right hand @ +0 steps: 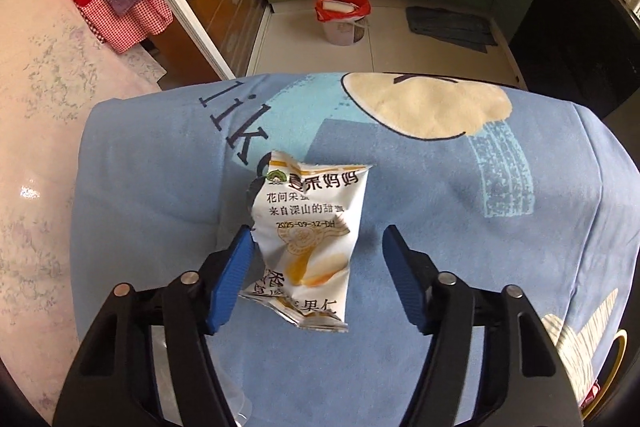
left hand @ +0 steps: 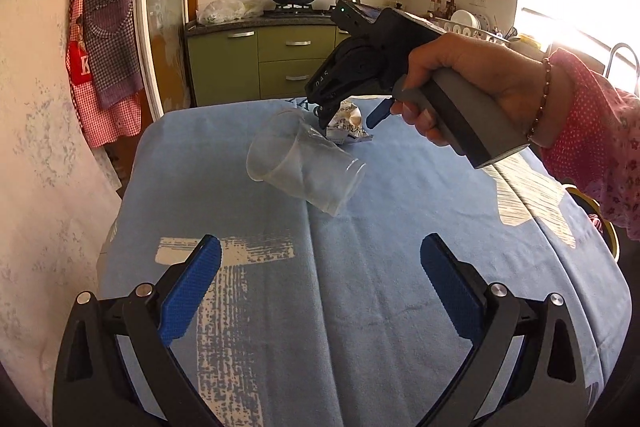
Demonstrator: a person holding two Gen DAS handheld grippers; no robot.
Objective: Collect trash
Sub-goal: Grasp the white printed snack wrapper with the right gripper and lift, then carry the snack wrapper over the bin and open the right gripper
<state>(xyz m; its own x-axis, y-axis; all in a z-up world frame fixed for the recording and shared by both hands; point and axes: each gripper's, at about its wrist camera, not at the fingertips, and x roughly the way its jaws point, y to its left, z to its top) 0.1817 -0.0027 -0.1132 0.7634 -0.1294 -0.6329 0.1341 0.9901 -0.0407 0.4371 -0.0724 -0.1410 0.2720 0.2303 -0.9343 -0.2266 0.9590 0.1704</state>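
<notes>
A: Where does the trash lie?

B: 2 pieces on the blue tablecloth (right hand: 460, 195). A torn snack wrapper (right hand: 306, 247) sits between the spread blue pads of the right gripper (right hand: 318, 255), its left pad (right hand: 232, 279) touching or nearly touching the wrapper's edge, the other pad well clear. A clear plastic cup (left hand: 306, 163) lies on its side just beside the wrapper, nearer the left gripper (left hand: 320, 275).

A: So neither claw has anything?

B: Neither. Both are released, fingers wide apart. The left one hangs over bare cloth, short of the cup.

A: How will the wrapper handle?

B: I judge it nearly weightless, thin and crinkly, glossy film that may slide on the pads. It puffs up in the middle, so closing across that raised belly gives more to bite than the flat torn ends.

A: And the cup?

B: Light, thin-walled, likely to buckle or roll away under a push. I would take it across the rim end, where the wall is stiffest, squeezing gently.

A: Where does it all go?

B: Probably the bin with the red bag (right hand: 342, 15) on the kitchen floor beyond the table
</notes>
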